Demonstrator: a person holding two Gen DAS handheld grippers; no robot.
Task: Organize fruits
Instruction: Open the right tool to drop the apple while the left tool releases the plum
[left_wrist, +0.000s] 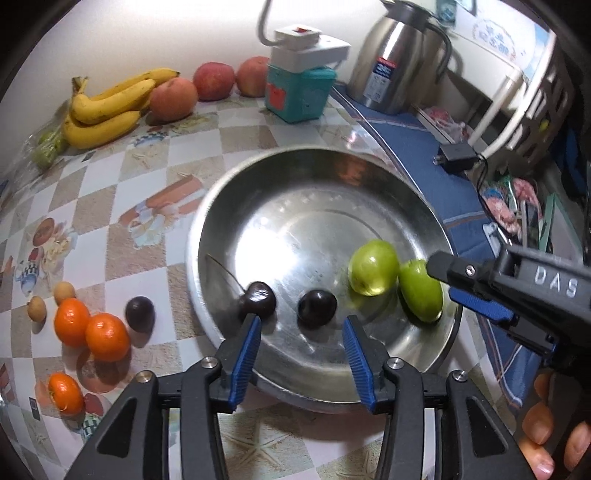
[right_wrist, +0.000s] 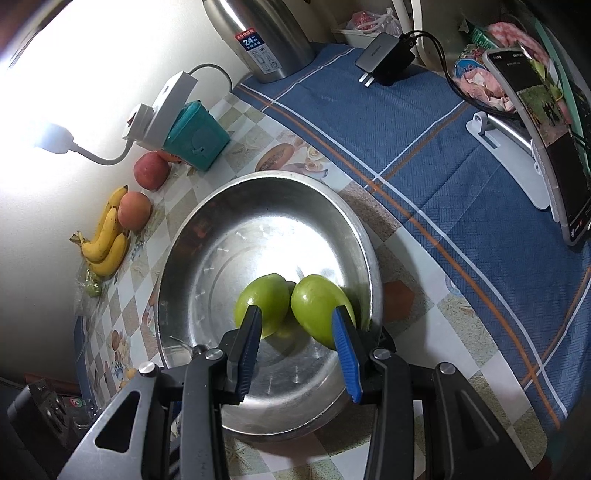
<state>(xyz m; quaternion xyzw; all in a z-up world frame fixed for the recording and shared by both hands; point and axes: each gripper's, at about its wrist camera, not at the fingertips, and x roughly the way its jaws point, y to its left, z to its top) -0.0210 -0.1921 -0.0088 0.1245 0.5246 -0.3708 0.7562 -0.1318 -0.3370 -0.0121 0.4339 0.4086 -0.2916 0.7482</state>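
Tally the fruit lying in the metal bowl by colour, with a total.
Green fruits: 2
Dark cherries: 2
Total in the bowl: 4

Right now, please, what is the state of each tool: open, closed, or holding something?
Left tool: open, holding nothing; a dark cherry lies free in the metal bowl ahead.
Right tool: open, holding nothing, over two green fruits.
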